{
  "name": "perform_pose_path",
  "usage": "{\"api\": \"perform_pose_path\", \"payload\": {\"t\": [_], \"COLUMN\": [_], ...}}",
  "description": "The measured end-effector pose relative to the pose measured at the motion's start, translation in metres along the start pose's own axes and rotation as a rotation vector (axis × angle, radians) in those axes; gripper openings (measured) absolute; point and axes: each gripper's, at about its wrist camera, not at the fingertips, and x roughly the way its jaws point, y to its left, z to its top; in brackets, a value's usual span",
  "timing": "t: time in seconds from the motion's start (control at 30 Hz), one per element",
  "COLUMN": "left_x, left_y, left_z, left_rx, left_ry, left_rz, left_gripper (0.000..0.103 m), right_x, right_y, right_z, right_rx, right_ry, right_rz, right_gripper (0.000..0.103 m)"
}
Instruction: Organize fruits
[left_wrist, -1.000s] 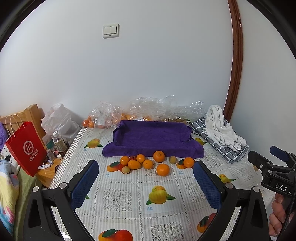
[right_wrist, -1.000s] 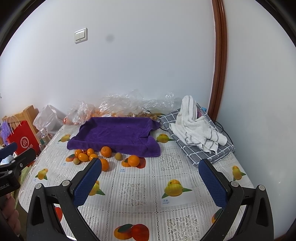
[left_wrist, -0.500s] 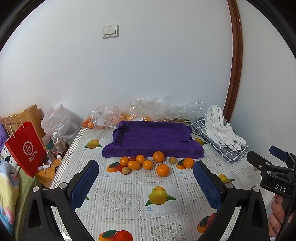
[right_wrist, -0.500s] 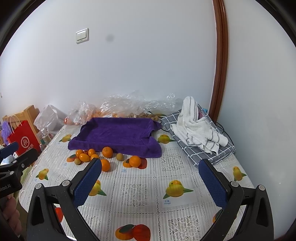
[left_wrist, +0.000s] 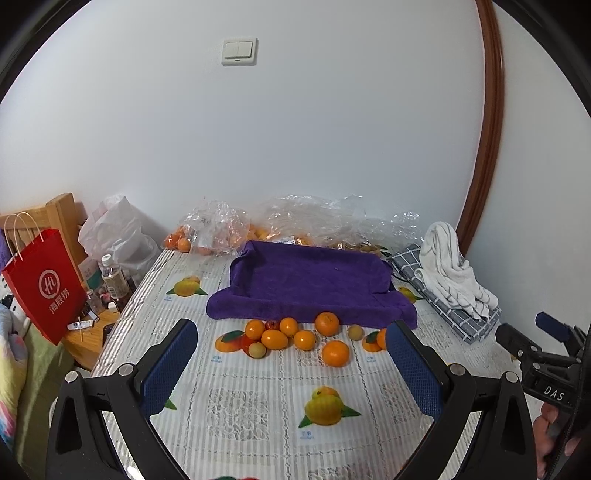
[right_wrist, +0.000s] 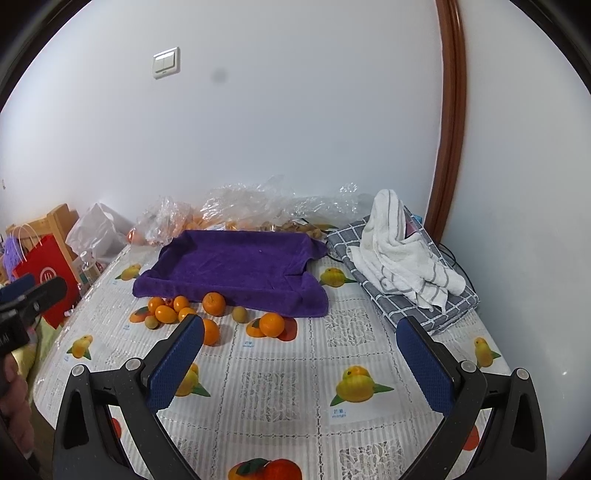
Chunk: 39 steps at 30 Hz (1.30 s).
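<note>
Left wrist view: left gripper (left_wrist: 291, 360) held above the table (left_wrist: 236, 406), jaws wide, nothing between them; right gripper (right_wrist: 300, 360) likewise wide and empty. Loose fruits (left_wrist: 295, 338) clustered near the table's far edge, just before the front lip of the purple towel tray (left_wrist: 310, 280), none inside yet. Likely risk: round oranges rolling off when nudged by a finger, or squeezed out sideways from an off-centre pinch.

Plain white wall (left_wrist: 314, 147) with double light switch (left_wrist: 239, 51); brown wooden door frame (left_wrist: 489, 129) at right. Wooden furniture (left_wrist: 61, 218) past the worktop's (left_wrist: 258, 406) left edge. Even, soft light.
</note>
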Motion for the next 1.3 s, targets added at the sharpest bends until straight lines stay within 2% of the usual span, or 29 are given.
{"api": "perform_pose_path", "payload": {"t": [0.1, 0.27, 0.33, 0.43, 0.57, 0.73, 0.9, 1.0, 1.07, 1.13, 1.2, 1.27, 1.3], "left_x": [0.012, 0.042, 0.056, 0.082, 0.113, 0.139, 0.156, 0.168, 0.175, 0.184, 0.193, 0.203, 0.208], "left_y": [0.005, 0.018, 0.026, 0.042, 0.065, 0.088, 0.093, 0.086, 0.080, 0.073, 0.067, 0.065, 0.064], "left_z": [0.001, -0.006, -0.011, -0.018, -0.034, -0.055, -0.067, -0.068, -0.069, -0.071, -0.073, -0.074, -0.075], "left_rx": [0.022, 0.048, 0.041, 0.022, 0.020, -0.002, -0.044, -0.043, -0.034, -0.021, -0.009, -0.006, -0.011], "left_ry": [-0.006, 0.006, 0.016, 0.086, 0.159, 0.239, 0.292, 0.310, 0.325, 0.340, 0.352, 0.372, 0.381], "left_rz": [0.030, 0.074, 0.101, 0.083, 0.119, 0.102, 0.059, 0.013, -0.007, -0.026, -0.029, -0.039, -0.047], "left_gripper": [0.103, 0.101, 0.100, 0.100, 0.096, 0.095, 0.094, 0.094, 0.088, 0.084, 0.074, 0.060, 0.058], "right_x": [0.017, 0.066, 0.087, 0.119, 0.155, 0.201, 0.230, 0.244, 0.249, 0.248, 0.246, 0.242, 0.240], "right_y": [-0.002, 0.000, 0.002, 0.009, 0.018, 0.025, 0.029, 0.032, 0.033, 0.033, 0.035, 0.034, 0.033], "right_z": [-0.002, -0.010, -0.017, -0.028, -0.040, -0.045, -0.046, -0.048, -0.050, -0.051, -0.052, -0.053, -0.053], "right_rx": [0.020, 0.025, 0.016, 0.007, -0.033, -0.055, -0.055, -0.063, -0.059, -0.069, -0.081, -0.083, -0.080], "right_ry": [0.022, 0.112, 0.152, 0.197, 0.217, 0.259, 0.292, 0.311, 0.324, 0.307, 0.304, 0.306, 0.306], "right_rz": [0.019, 0.077, 0.103, 0.103, 0.097, 0.137, 0.115, 0.116, 0.124, 0.120, 0.118, 0.131, 0.137], "right_gripper": [0.103, 0.092, 0.091, 0.082, 0.077, 0.066, 0.063, 0.053, 0.043, 0.040, 0.040, 0.040, 0.040]}}
